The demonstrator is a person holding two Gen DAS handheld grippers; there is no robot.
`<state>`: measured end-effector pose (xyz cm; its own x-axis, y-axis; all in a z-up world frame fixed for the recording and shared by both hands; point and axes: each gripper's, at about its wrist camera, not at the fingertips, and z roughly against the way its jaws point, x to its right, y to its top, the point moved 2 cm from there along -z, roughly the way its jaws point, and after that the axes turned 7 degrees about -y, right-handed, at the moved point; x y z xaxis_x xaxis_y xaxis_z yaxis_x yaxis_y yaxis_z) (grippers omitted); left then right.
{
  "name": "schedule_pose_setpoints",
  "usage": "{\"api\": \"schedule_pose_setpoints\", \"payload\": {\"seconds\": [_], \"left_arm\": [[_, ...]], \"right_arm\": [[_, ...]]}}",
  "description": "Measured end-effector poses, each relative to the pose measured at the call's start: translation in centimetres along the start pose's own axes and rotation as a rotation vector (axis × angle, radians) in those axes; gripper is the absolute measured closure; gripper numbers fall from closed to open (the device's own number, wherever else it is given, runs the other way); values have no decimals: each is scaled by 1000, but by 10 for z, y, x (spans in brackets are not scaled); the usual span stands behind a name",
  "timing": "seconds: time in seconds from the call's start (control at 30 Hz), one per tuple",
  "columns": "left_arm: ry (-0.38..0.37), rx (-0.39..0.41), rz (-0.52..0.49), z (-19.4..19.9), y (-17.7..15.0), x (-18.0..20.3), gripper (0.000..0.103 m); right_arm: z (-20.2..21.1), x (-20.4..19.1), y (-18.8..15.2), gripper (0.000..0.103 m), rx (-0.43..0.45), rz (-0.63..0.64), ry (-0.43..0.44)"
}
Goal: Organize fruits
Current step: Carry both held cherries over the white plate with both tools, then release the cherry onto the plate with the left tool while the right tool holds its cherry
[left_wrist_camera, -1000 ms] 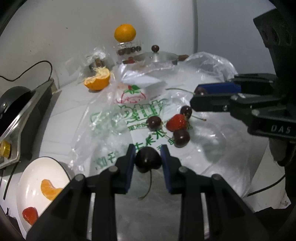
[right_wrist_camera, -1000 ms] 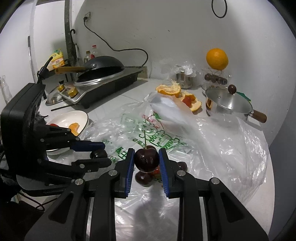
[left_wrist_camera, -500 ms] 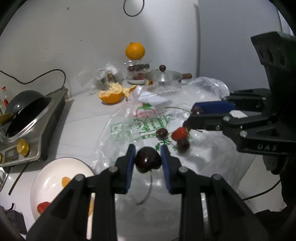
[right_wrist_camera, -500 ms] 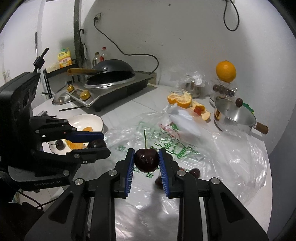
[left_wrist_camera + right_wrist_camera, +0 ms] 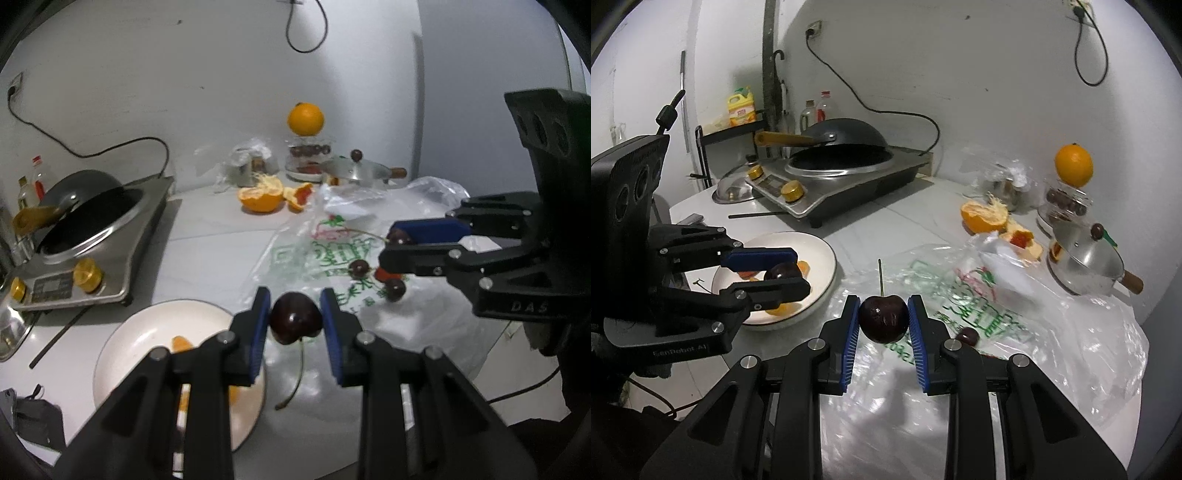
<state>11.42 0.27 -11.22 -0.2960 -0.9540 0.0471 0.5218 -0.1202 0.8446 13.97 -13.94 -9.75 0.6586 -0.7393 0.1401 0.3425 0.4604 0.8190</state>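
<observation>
Both cherries look bound for the white plate [image 5: 827,258] near the bench's left front edge, so each should be lowered close above the plate before release, or it may roll. The left gripper [image 5: 294,322] has its jaws narrowed on a dark cherry [image 5: 294,322] above the plate rim. The right gripper [image 5: 882,320] likewise clamps a stemmed cherry [image 5: 882,320] over the plastic bag [image 5: 1052,332].

Left tool [image 5: 295,325] with cherry [image 5: 295,322] now higher, seemingly over the plate [image 5: 140,332].

A home kitchen: an induction cooker [image 5: 846,173] with wok [image 5: 846,142], a saucepan [image 5: 1086,264], oil bottles [image 5: 816,110].
</observation>
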Motion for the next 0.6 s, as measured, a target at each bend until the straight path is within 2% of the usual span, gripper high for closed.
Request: {"api": "schedule_pose_setpoints", "payload": {"seconds": [0.37,0.6], "left_arm": [[58,9,59,23,-22,-45,74],[101,-8,84,24,-39,-70,74]], "right_arm": [[-17,-38,17,75,-13,56,35],[-30,-55,24,75,-24,81,54]]}}
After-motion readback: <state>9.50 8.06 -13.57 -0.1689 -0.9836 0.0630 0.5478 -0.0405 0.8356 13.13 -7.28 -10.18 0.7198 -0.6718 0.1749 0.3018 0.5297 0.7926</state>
